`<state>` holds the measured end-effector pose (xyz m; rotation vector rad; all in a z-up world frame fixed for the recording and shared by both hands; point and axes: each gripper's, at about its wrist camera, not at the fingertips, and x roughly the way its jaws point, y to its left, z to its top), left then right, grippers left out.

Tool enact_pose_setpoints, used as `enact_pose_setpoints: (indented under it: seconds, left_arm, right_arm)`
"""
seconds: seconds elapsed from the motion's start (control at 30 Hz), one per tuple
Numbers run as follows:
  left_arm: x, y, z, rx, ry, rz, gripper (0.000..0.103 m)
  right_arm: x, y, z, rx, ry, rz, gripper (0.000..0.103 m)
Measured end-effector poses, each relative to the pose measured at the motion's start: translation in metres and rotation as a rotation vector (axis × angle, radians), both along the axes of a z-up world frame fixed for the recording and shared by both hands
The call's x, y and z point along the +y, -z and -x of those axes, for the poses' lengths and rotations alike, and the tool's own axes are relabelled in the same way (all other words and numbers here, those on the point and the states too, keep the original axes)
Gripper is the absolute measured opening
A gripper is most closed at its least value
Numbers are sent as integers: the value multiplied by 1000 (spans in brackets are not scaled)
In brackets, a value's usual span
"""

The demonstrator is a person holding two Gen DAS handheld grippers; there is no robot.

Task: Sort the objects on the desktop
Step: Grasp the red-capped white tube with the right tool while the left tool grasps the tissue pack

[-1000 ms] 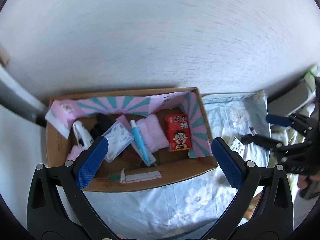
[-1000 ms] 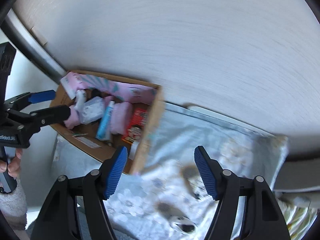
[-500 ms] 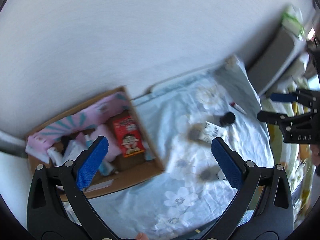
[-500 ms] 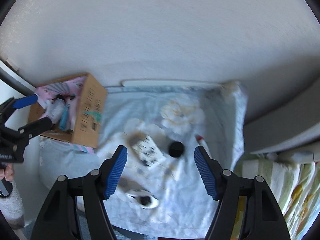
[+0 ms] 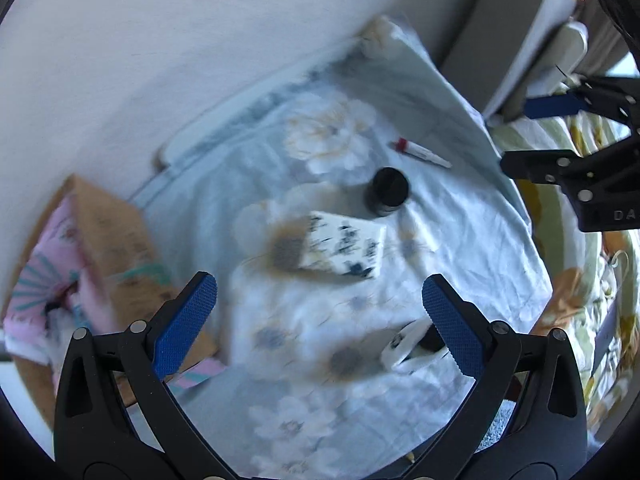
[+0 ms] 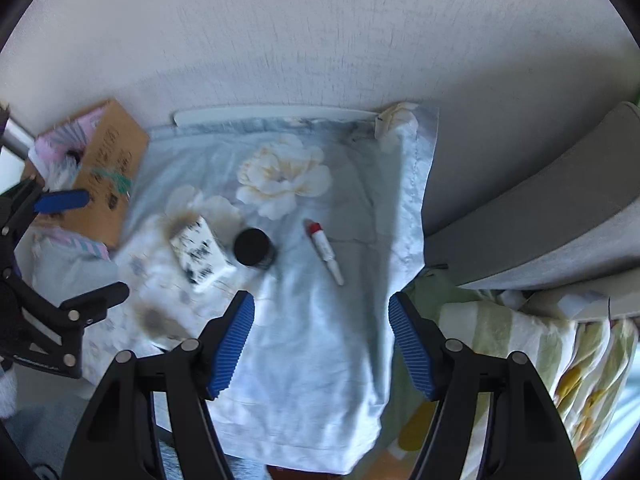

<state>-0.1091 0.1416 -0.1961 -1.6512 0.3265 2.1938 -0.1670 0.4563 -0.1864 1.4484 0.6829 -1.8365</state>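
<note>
Partly hidden, white clip (image 5: pixel 404 350) behind left gripper (image 5: pixel 320 320).

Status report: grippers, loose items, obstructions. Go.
Left gripper and right gripper open, empty. White box, black jar, red-capped tube loose on floral cloth. Nothing blocking.

Both wrist cameras look steeply down on the floral cloth (image 6: pixel 304 344) from above, left view from nearer the cardboard box (image 5: pixel 116 240). Both share the black jar (image 5: pixel 387 191) and white packet (image 6: pixel 202 254).
</note>
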Motion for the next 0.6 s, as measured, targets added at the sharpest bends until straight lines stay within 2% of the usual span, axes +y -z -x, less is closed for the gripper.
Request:
enact_pose_setpoints:
  seconds: [0.13, 0.23, 0.33, 0.5, 0.6]
  left_arm:
    - [9, 17, 8, 9, -4, 10, 102]
    - [13, 30, 15, 2, -15, 5, 100]
    - [14, 44, 20, -30, -30, -10, 97]
    - [19, 63, 25, -53, -41, 15, 87]
    - [23, 71, 25, -61, -32, 28, 84]
  right_arm:
    - [-5, 21, 10, 4, -99, -38, 64]
    - [-15, 40, 19, -26, -164, -52, 53]
    - [-27, 59, 25, -52, -226, -59, 47]
    - [-41, 82, 32, -99, -280, -67, 36]
    - [-44, 89, 35, -109, -299, -70, 34]
